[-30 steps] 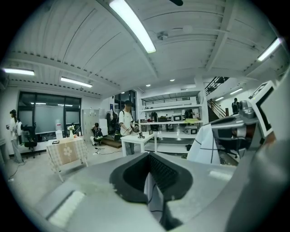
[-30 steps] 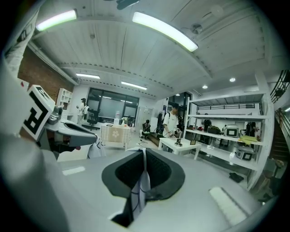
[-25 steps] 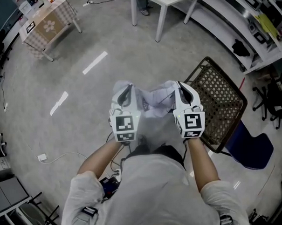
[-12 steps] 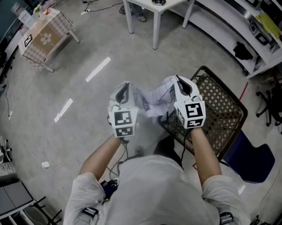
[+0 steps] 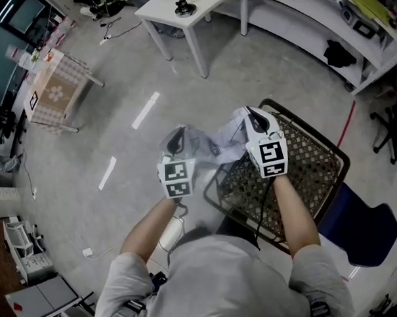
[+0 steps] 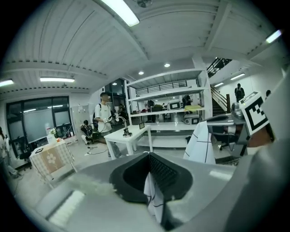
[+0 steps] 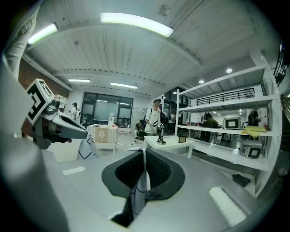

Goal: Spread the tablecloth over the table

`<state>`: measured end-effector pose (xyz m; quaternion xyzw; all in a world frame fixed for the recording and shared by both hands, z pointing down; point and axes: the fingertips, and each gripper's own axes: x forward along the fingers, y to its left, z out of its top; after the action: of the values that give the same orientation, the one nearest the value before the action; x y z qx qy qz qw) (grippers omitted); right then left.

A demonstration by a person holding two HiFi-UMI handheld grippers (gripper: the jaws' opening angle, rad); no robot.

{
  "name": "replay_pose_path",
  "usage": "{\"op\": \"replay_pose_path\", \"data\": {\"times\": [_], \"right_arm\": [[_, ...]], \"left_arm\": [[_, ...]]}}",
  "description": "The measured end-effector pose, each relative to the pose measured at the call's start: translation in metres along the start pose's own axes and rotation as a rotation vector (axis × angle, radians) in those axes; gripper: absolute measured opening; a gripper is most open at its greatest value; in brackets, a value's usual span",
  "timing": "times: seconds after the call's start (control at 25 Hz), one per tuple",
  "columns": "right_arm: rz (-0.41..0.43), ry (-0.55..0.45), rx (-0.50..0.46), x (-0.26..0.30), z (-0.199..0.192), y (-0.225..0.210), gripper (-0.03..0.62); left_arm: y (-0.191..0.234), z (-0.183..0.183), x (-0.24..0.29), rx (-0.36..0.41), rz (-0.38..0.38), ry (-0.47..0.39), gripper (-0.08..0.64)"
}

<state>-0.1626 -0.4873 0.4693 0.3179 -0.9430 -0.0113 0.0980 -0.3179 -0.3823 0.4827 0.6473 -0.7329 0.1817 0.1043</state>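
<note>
The white counter point(image 5: 159, 10) is far from me. The bunched tablecloth point(image 5: 217, 144) hangs by the wire chair point(image 5: 304, 176) and could snag. My left gripper point(image 5: 177, 138) and right gripper point(image 5: 252, 120) each pinch a thin edge, which could slip.

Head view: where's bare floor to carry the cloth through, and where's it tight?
Free: floor between the white table, the checked table and the held tablecloth, with only tape strips on it. Crowded on the right: brown mesh frame, blue chair, shelving.
</note>
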Motion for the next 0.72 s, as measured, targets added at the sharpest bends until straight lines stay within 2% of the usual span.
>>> {"op": "replay_pose_path", "data": {"times": [0.24, 0.44, 0.72], "right_arm": [[-0.095, -0.013, 0.0, -0.01, -0.032, -0.103, 0.008], [-0.216, -0.016, 0.075, -0.03, -0.061, -0.179, 0.008], [-0.331, -0.033, 0.175, -0.054, -0.09, -0.277, 0.008]], "left_arm": [[-0.08, 0.021, 0.076, 0.037, -0.065, 0.016, 0.023], [-0.141, 0.046, 0.132, 0.095, -0.137, -0.007, 0.021], [-0.203, 0.1, 0.216, 0.121, -0.21, -0.072, 0.022]]}}
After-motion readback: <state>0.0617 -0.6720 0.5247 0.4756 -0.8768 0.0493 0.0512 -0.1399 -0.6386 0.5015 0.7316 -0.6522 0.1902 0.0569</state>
